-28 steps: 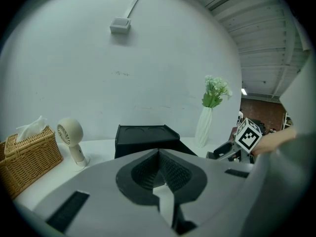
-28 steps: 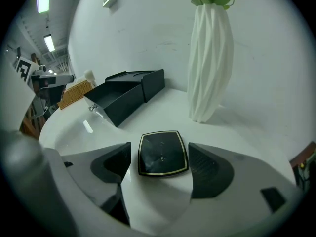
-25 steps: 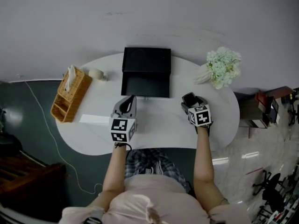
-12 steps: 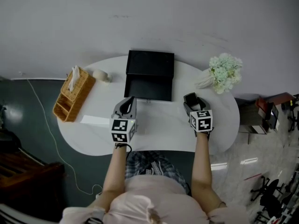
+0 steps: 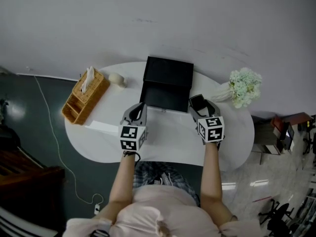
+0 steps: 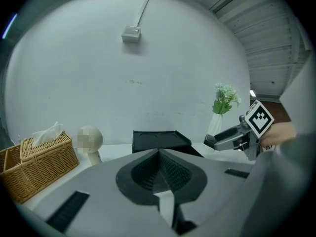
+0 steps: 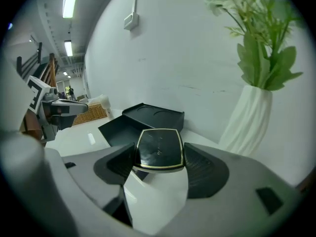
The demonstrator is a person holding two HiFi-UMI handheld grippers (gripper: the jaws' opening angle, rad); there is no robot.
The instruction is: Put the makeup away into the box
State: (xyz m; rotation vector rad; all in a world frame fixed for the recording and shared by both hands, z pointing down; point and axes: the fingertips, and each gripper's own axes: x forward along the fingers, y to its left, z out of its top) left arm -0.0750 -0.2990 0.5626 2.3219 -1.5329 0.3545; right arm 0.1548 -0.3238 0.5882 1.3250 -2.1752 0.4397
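White counter [image 5: 168, 144] spread below a bare pale wall, with the black box [image 5: 168, 83] standing open at its far edge. Our right tool [image 5: 200, 105] had just been narrowing its jaws, and they pressed on the compact [image 7: 159, 149]: glossy black, rounded-square, rimmed in gold. It hung above the counter, just beside the box's right front corner. The jaws hid its underside, and the print on its lid was too faint to read. Our left tool [image 5: 140, 107] had its jaws together, empty, near the box's front.
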